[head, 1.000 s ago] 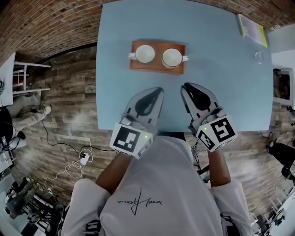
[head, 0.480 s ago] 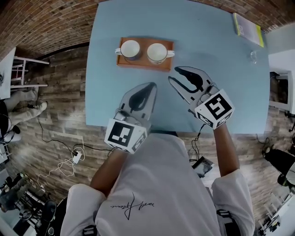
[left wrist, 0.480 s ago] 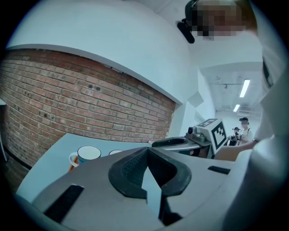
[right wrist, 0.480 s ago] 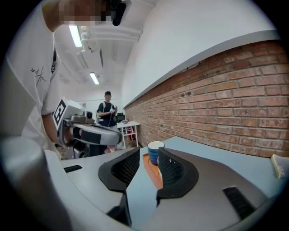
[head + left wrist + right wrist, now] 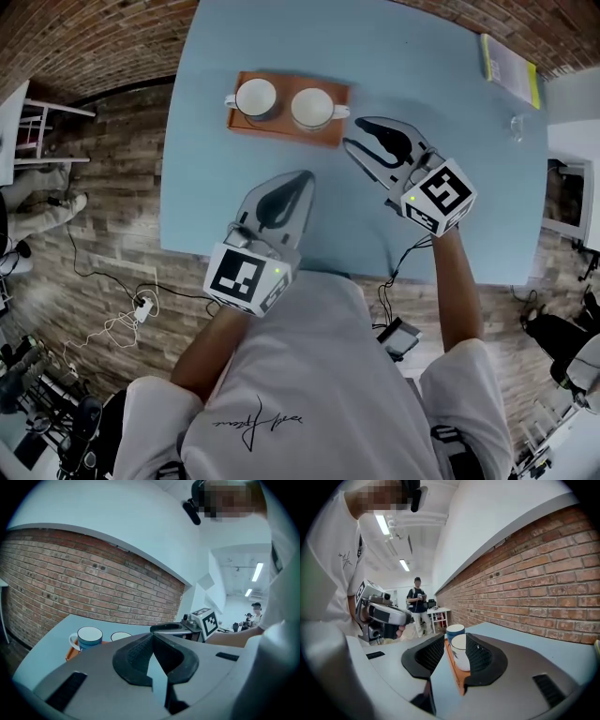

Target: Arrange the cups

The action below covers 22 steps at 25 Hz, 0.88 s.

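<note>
Table (image 5: 450,112): white cup (image 5: 312,108) beyond right gripper (image 5: 354,133) jaws (just opening, empty).

Two cups: one blue cup (image 5: 255,97) at the left, one white cup (image 5: 312,108) at the right. One wooden tray (image 5: 246,125). One blue table (image 5: 422,56). One yellow-edged booklet (image 5: 511,64) and one clear glass (image 5: 516,124), far right. Two grippers: left gripper (image 5: 306,176), right gripper (image 5: 354,131).
</note>
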Tool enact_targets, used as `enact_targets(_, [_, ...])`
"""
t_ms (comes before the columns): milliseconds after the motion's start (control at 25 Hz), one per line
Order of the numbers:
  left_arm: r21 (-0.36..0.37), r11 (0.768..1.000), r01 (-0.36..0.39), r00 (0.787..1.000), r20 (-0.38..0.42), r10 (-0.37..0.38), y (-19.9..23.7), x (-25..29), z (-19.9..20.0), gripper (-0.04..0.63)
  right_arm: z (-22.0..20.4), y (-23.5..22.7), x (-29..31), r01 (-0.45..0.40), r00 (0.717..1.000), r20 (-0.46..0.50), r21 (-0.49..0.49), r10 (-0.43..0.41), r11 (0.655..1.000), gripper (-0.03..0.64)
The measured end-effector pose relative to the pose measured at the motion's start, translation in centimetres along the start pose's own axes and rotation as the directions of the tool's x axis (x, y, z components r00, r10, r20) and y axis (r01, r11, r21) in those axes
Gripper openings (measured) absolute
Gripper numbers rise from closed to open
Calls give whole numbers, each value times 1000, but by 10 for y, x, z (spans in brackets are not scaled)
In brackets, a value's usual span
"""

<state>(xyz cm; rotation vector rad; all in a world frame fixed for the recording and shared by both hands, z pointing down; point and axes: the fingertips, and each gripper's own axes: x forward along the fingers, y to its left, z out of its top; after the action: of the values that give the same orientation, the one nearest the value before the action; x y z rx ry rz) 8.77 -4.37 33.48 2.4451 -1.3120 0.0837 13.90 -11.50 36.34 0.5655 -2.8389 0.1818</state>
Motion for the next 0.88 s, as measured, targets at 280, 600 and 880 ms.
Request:
enact_targets(280, [17,1000,-15,1000,-20,16,-1,7,-1,8,-17,-21,14,-12,1000,-14,17,12,1000,123])
enact_targets(600, [15,999,-39,999,-24,40,8,13,-2,8,-40,-36,25,-69,993,-104,-96,59,993,137])
enact_targets(880, [20,994,-105,994,-31,106,14,20,-11,8,-55,-46,35,-138,983,-136,-92,125,986,138])
